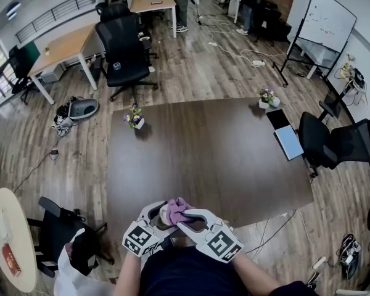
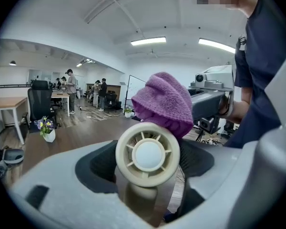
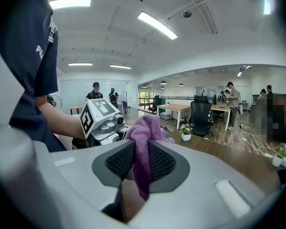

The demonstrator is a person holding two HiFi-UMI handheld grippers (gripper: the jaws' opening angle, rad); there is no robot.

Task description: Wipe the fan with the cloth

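Right gripper [image 3: 142, 162] first: it's clamped on the purple cloth [image 3: 145, 132], with a fold pinched between the ribbed pads and a wad left poking out past the tips, presumably so there's something soft to rub with. The left gripper [image 2: 148, 175] is closed on the little beige fan [image 2: 148, 154]. It seems to be gripped low, on what looks like the handle, so the round grille head is kept free and turned back toward that gripper's camera. The cloth wad is pushed up against the upper far rim of that head, so the wipe can be judged as under way along the top edge, with the front grille not yet covered. Both tools are held tip to tip at the near edge of the dark table [image 1: 222, 159], tucked in close to the body, probably for steadiness. A flower pot [image 1: 134, 118] is parked well apart, so nothing's in the way.
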